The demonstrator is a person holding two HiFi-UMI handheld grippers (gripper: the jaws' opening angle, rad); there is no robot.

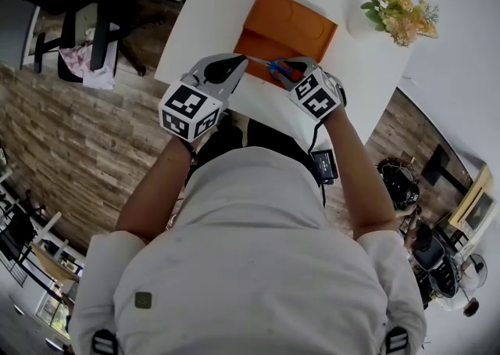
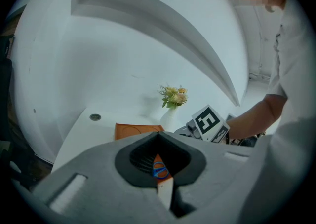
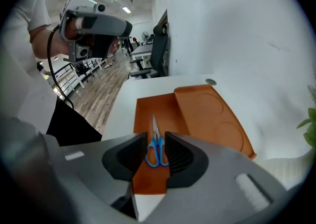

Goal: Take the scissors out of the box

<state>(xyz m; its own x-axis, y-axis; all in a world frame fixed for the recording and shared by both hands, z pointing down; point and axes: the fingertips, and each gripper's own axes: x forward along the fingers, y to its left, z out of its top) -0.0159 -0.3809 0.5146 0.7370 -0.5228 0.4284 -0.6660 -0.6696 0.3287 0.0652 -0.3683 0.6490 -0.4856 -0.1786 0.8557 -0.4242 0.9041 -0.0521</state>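
Blue-handled scissors point(image 3: 157, 153) lie flat on the floor of the open orange box point(image 3: 212, 119). Your right gripper point(image 3: 156, 136) frames them with fingers spread, not touching, so lower squarely over the handles before closing. Your left gripper point(image 2: 159, 134) has its fingers pressed together on nothing, and the scissors seem loose, though any recess holding them is hard to make out.

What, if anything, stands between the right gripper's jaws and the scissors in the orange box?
Nothing visible does. The box has its lid folded back, and the scissors lie uncovered inside, showing straight through the gap between the open jaws of the right gripper.
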